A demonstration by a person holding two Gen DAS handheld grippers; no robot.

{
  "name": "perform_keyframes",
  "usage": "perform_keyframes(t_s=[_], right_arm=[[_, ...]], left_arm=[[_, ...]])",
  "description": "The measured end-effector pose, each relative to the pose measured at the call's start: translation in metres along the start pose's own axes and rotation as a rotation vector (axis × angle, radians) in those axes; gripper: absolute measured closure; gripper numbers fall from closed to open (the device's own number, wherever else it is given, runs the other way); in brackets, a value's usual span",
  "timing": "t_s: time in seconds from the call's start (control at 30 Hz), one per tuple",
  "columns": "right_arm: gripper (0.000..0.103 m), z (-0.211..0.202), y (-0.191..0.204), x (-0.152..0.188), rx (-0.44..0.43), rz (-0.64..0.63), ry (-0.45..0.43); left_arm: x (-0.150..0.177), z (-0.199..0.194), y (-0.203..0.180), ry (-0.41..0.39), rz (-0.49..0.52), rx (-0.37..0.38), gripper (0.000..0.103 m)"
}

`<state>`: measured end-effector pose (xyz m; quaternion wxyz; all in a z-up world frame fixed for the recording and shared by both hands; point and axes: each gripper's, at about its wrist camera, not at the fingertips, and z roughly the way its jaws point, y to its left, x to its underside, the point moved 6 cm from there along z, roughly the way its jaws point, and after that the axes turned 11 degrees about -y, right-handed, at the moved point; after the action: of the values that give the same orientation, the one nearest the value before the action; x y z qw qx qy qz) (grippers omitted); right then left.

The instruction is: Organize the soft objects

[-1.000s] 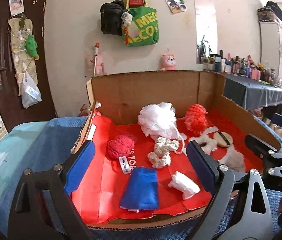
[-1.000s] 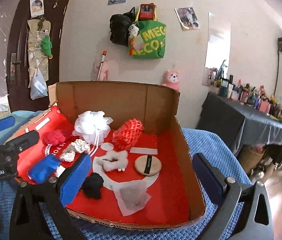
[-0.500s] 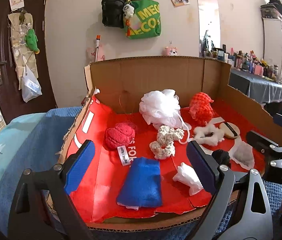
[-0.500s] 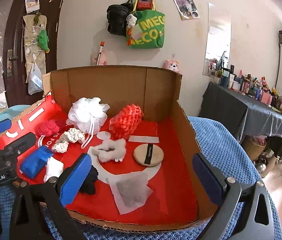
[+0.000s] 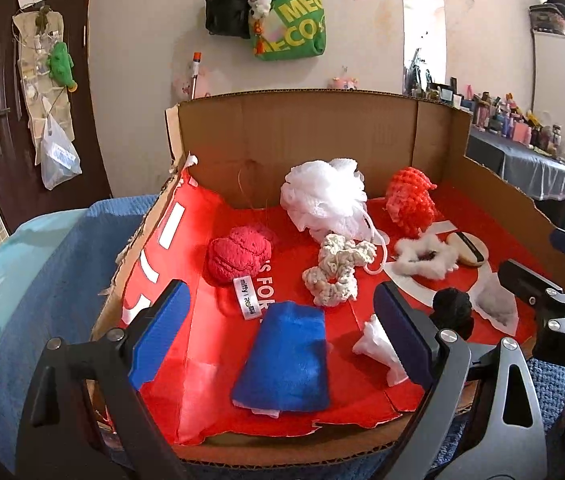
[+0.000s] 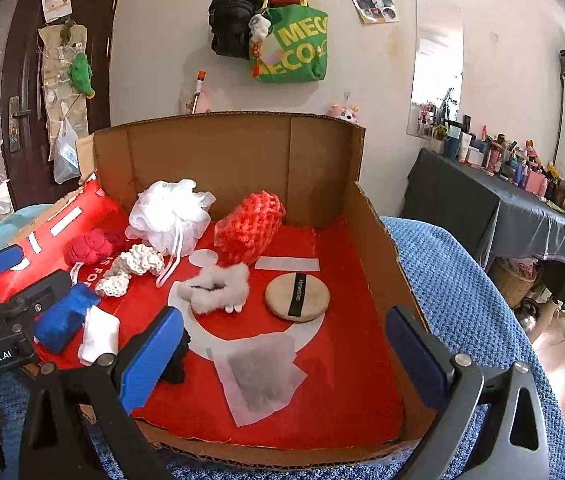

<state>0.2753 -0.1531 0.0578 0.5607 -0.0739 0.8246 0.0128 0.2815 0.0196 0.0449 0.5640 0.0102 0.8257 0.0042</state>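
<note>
Both grippers were held at the near, open edge of the cardboard tray (image 6: 366, 216), presumably so that every item stayed in sight before a first pick. The left gripper (image 5: 282, 332) was seen with its fingers (image 5: 160, 330) spread wide and empty, framing the blue cloth (image 5: 286, 360); the framing suggested that cloth as the likely first item. The right gripper (image 6: 282, 352) was likewise spread and empty, aimed over the grey tissue sheet (image 6: 260, 376).

Nearest the edge lay the blue cloth, flat on the red lining, with a crumpled white wad (image 5: 376, 344) just beside it and a black pompom (image 5: 452, 308) partly hidden by the fingers. In the middle band were noted a red knitted ball (image 5: 238, 254), a cream scrunchie (image 5: 338, 270), a white fluffy scrunchie (image 6: 218, 286) and a round powder puff (image 6: 296, 298). At the back wall rested a white mesh bath pouf (image 5: 324, 196) and a red-orange net sponge (image 6: 250, 226); the bulkier pieces sat deepest.

Items lay scattered, mostly apart; sorting was judged not yet begun. The tray rested on a blue blanket (image 6: 454, 280), not a bench.
</note>
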Motion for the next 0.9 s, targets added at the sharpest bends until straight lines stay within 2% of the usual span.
perform_keyframes(t_s=[0.9], right_arm=[[0.0,-0.0009,0.0006,0.0003,0.005,-0.006,0.002]], left_arm=[[0.0029,0.0043,0.001,0.024,-0.006,0.002,0.009]])
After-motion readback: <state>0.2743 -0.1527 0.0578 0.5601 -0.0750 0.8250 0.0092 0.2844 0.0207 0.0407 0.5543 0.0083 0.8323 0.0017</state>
